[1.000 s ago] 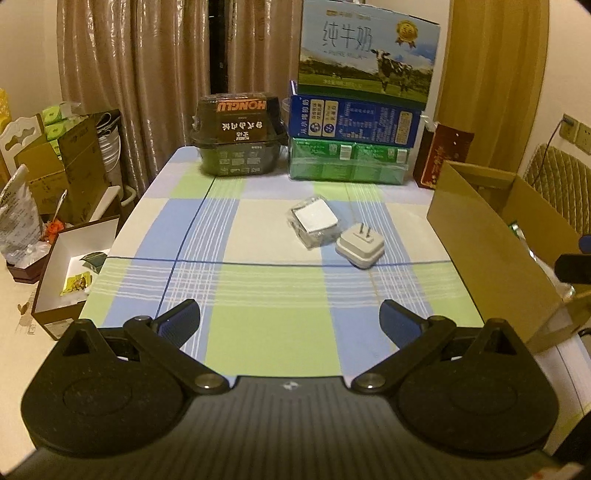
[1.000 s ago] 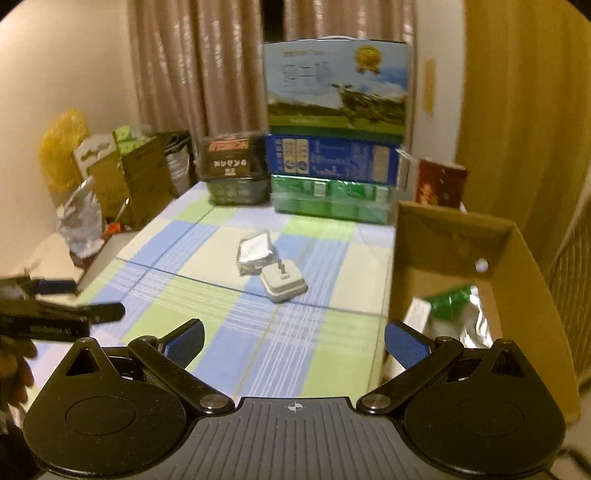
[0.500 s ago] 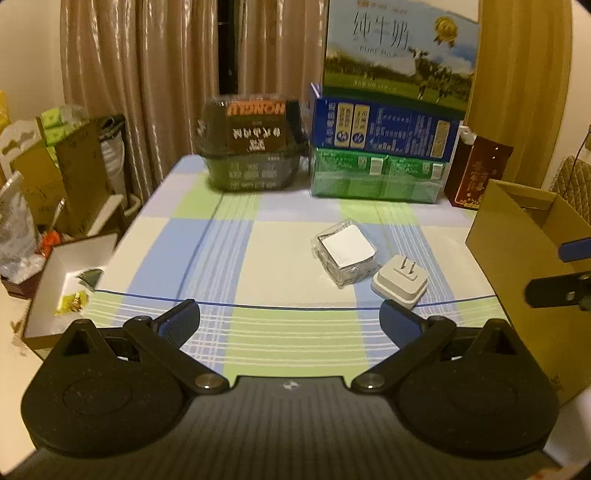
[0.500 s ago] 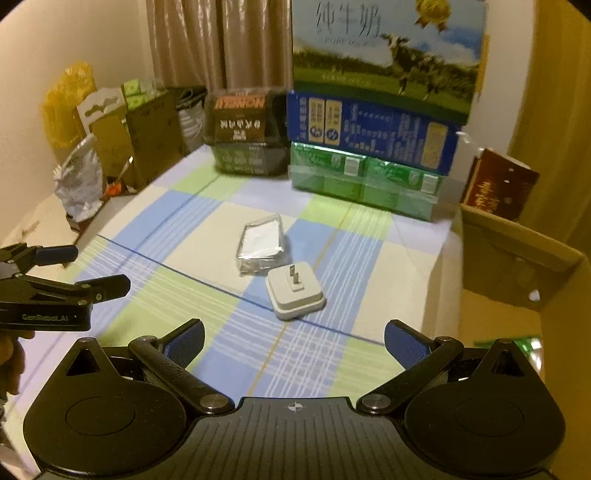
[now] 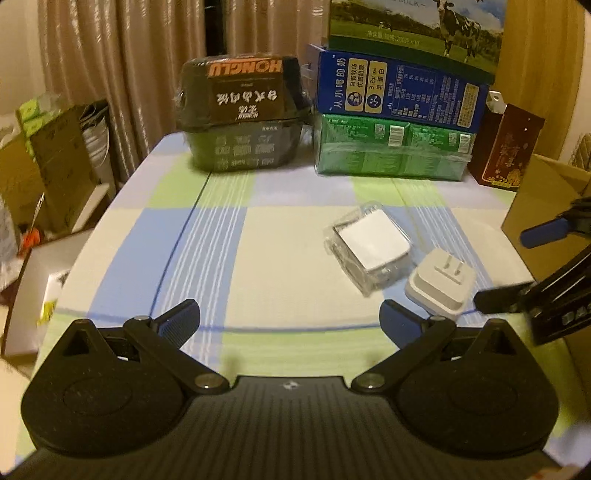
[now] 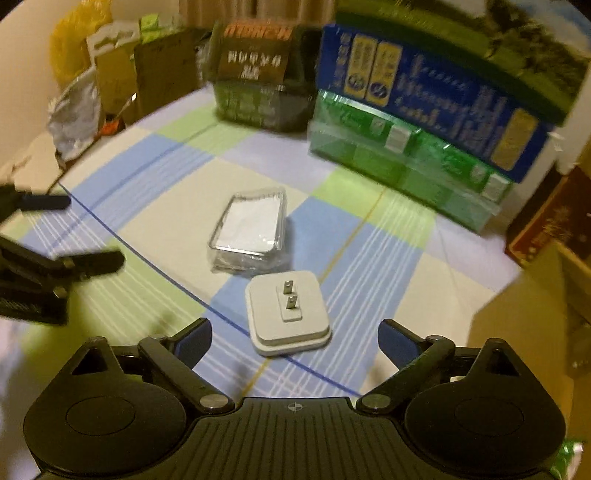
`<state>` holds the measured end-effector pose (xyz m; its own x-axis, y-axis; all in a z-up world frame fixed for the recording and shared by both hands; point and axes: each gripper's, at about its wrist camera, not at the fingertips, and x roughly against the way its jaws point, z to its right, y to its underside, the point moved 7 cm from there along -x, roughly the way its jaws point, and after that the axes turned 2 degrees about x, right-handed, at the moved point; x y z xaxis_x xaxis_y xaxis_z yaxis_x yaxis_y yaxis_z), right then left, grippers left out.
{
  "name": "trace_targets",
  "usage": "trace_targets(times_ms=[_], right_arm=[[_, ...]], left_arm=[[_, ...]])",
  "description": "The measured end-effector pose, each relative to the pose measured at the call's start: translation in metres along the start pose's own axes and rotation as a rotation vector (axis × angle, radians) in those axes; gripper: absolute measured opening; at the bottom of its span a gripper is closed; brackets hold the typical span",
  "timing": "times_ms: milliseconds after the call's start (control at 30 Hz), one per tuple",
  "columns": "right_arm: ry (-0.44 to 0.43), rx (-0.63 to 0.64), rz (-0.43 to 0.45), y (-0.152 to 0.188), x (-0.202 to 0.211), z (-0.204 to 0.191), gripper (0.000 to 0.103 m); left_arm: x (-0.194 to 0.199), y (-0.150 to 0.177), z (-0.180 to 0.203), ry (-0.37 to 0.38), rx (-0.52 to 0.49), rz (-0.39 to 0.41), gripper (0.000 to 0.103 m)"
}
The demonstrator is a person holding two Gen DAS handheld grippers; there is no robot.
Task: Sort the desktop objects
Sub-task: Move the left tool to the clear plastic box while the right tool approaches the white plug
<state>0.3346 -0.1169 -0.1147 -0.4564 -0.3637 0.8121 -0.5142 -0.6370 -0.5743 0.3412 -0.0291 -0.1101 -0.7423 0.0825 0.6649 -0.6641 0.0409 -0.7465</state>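
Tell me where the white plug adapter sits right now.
The white plug adapter lies prongs-up on the checked tablecloth, just ahead of the open right gripper and right beside the clear plastic packet.

Both tongs gape wide and empty — left tongs (image 5: 290,317) level, right tongs (image 6: 295,334) tipped downward.

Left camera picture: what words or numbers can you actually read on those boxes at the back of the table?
"HONGLU", upside down: dark food box.
"3.2g/100mL", sideways: blue milk carton.
"MILK" and "200", partly cut off: cow box.
Chinese characters on these and the red box: too blurred to quote.
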Motion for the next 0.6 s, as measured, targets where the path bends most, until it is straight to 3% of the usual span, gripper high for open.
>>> trace_targets(times_ms=[300, 367, 500, 600], right_arm=[[-0.004, 0.054, -0.063, 0.001, -0.050, 0.001, 0.082], [-0.006, 0.048, -0.065, 0.002, -0.055, 0.003, 0.080], [-0.015, 0.059, -0.065, 0.005, -0.059, 0.001, 0.065], [-0.017, 0.037, -0.057, 0.006, -0.057, 0.003, 0.063]], left_arm=[[-0.033, -0.004, -0.008, 0.029, 0.016, -0.023, 0.102], [-0.038, -0.004, -0.006, 0.034, 0.006, -0.022, 0.102], [-0.045, -0.002, -0.004, 0.049, 0.005, -0.027, 0.102], [-0.047, -0.002, -0.002, 0.060, 0.011, -0.025, 0.102]])
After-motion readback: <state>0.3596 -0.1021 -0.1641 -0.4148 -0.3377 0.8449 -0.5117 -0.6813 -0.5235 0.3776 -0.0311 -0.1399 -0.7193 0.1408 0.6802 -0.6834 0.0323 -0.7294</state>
